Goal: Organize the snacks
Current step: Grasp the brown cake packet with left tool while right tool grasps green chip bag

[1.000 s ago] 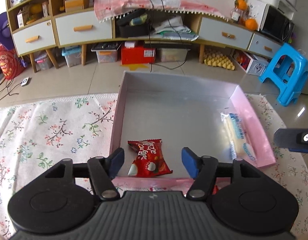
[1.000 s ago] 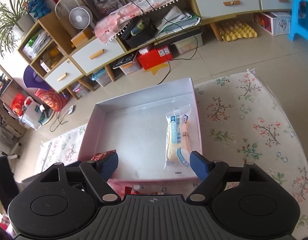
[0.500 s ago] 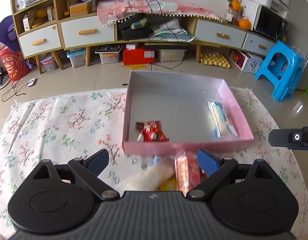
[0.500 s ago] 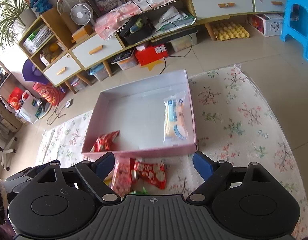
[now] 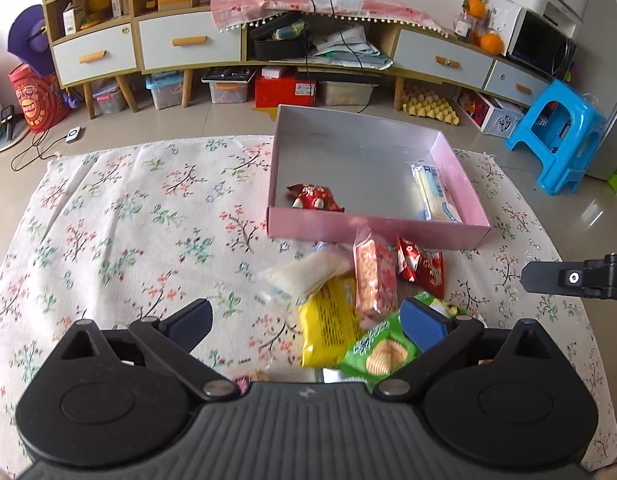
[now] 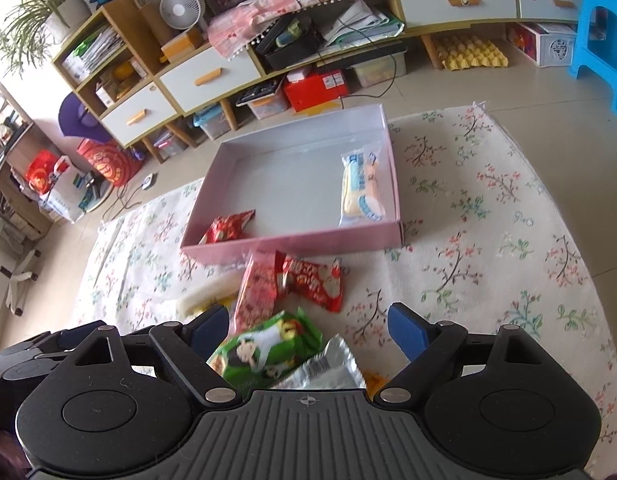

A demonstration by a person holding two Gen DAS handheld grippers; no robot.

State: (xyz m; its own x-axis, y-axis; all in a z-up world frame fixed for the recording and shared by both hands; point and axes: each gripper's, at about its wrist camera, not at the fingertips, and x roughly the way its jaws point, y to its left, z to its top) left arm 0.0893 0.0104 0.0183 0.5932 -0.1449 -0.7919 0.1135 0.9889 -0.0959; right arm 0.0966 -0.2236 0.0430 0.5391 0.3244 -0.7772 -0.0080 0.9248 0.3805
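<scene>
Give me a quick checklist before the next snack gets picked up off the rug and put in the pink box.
1. Left gripper empty: ok; jaws opening, nothing gripped.
2. Right gripper empty: ok; jaws wide, pads clear of the green packet below.
3. Room in the pink box: ok; only a red packet and a long white-blue packet inside.
4. Snacks left on the rug: ok; pile lies before the box.
5. Pile separable: not ok; packets overlap.
6. Silver packet contents: cannot tell.
</scene>
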